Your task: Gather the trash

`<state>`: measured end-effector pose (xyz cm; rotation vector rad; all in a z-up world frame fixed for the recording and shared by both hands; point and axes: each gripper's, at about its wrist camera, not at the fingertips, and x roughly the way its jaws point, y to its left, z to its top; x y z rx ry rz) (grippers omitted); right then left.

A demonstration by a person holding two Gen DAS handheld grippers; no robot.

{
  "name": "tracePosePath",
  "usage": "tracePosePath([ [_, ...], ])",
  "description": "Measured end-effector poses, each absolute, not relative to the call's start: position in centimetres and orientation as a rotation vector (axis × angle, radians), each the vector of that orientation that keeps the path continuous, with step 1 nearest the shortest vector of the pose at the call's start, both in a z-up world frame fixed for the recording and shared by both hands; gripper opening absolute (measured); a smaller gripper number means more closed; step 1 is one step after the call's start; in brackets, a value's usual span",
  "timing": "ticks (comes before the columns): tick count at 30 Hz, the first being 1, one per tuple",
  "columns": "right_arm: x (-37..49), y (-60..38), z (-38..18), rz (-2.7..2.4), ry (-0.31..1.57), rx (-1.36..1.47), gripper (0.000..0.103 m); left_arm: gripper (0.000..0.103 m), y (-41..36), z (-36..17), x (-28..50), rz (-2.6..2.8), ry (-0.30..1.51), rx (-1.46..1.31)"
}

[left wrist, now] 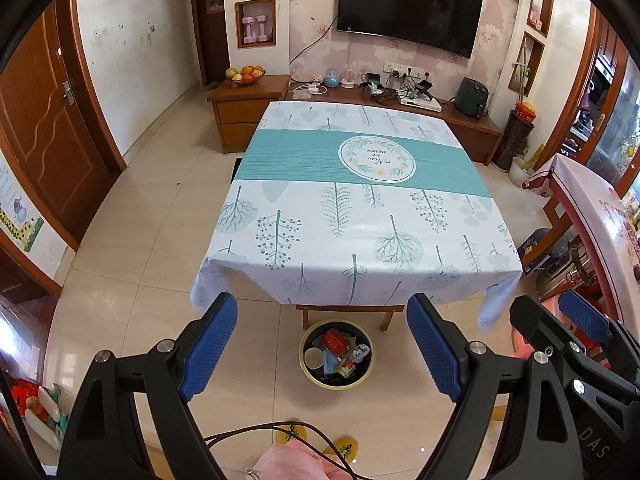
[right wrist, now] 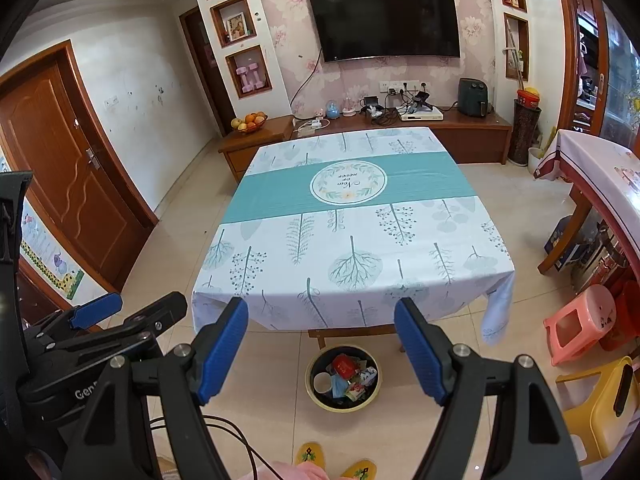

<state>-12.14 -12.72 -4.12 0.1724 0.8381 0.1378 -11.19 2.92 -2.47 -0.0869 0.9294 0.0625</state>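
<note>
Both claws, left gripper (left wrist: pixel 322 346) and right gripper (right wrist: pixel 321 346), gape wide and empty above the bin (left wrist: pixel 337 354) at six o'clock (already holding wrappers), while the table (left wrist: pixel 360 216) shows no trash, so collecting looks finished.

The left tool (left wrist: pixel 322 346) and the right tool (right wrist: pixel 321 350) are held side by side, level, each with its blue-padded jaws spread wide and gripping nothing.

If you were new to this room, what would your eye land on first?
The table with its teal-banded leaf-print cloth fills the middle of the room. On the floor at its near edge stands a bin full of wrappers and a paper cup. Both open tongs, left and right, frame it.
</note>
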Motion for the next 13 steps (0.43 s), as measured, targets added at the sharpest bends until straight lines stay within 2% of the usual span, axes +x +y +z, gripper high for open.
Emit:
tracePosePath([
  [13,-12.02,-12.67,-5.03,0.154,0.847,0.168,0.076,0.086,3.33,-3.09,-11.7,0.065,0.941,-0.091],
])
